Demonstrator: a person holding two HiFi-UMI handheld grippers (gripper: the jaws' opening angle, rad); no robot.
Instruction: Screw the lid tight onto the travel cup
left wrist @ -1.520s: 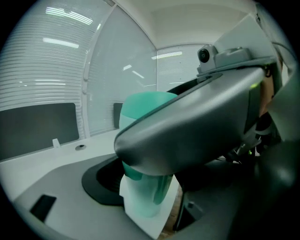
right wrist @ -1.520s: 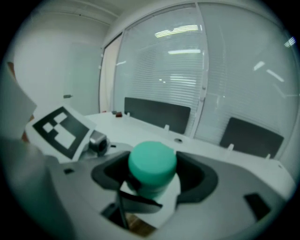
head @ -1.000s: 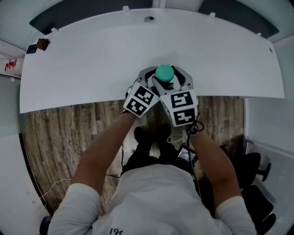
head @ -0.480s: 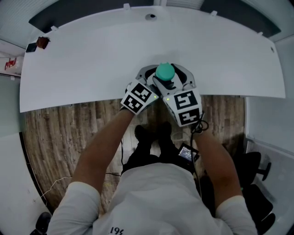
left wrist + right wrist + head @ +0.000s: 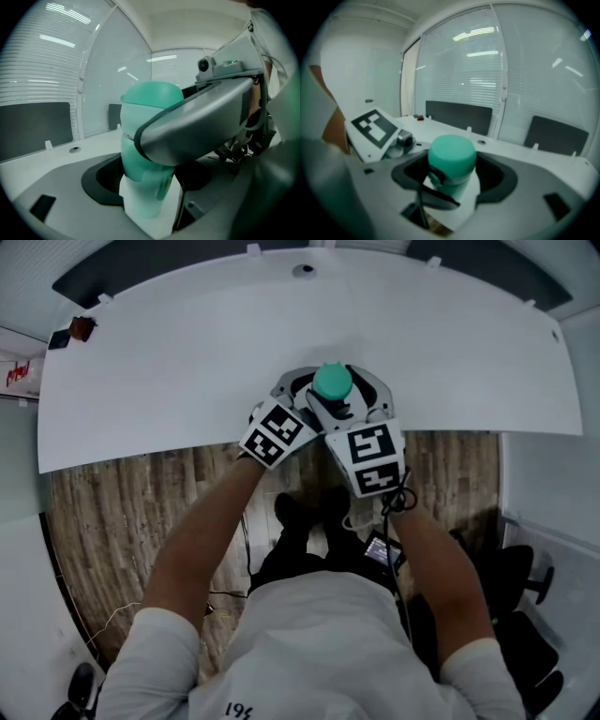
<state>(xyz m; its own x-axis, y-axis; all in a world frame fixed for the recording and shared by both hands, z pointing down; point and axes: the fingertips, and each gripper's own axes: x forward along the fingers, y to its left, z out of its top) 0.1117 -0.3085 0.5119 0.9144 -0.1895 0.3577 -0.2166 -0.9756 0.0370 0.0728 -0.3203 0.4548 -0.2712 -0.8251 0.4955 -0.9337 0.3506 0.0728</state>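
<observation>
A green travel cup (image 5: 146, 190) stands at the near edge of the white table (image 5: 187, 352), its rounded green lid (image 5: 332, 381) on top. My left gripper (image 5: 317, 397) comes in from the lower left and is shut on the cup's body. My right gripper (image 5: 343, 396) comes from the lower right and is shut on the lid (image 5: 452, 157). In the left gripper view the right gripper's grey finger (image 5: 201, 126) crosses in front of the cup just under the lid (image 5: 151, 101). The left gripper's marker cube (image 5: 375, 125) shows beside the cup in the right gripper view.
A small red and black object (image 5: 77, 330) lies at the table's far left corner. A round cable hole (image 5: 303, 270) sits at the far edge. Wooden floor (image 5: 122, 512) is below me, and a dark chair (image 5: 520, 587) stands at the right.
The right gripper's marker cube swung clockwise around the lid, then turned back to near its first angle. The cup and both grippers have shifted slightly farther onto the table.
</observation>
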